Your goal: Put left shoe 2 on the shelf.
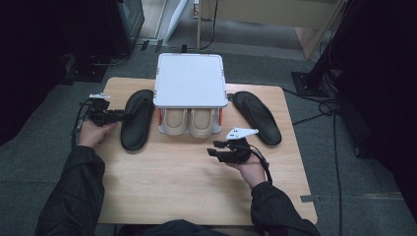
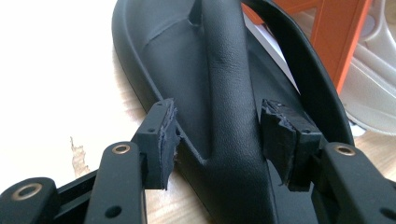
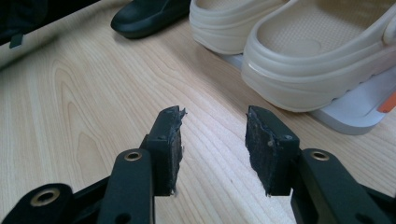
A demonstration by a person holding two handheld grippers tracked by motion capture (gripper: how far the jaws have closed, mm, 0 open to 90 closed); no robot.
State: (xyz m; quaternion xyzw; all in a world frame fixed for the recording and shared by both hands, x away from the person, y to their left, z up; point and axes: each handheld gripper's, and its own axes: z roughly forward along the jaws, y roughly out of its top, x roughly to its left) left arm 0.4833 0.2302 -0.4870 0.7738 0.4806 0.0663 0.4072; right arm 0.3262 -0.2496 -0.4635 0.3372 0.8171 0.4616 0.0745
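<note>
Left black sandal (image 1: 137,119): lies flat on the left part of the wooden table (image 1: 187,187), just beside the white rack (image 1: 190,78), its length running away from the person. In the left gripper view the sandal's strap (image 2: 233,93) rises between the two pads of the left claw (image 2: 217,140). The jaws stand on either side of the strap with a gap at each pad, so the claw is spread wide and clamps nothing. In the high view the left claw (image 1: 119,116) meets the sandal's left edge, held in the person's left hand (image 1: 93,132).

White rack: stands at the far middle of the table, flat top above, orange posts at the sides. A pair of cream clogs (image 1: 192,123) sits side by side on its lower level, toes toward the person.

Right black sandal (image 1: 256,117): lies on the table to the right of the rack, angled.

Right claw (image 1: 215,149): held over bare table in front of the clogs, well apart from both sandals; jaws wide apart with nothing between them (image 3: 212,149).
</note>
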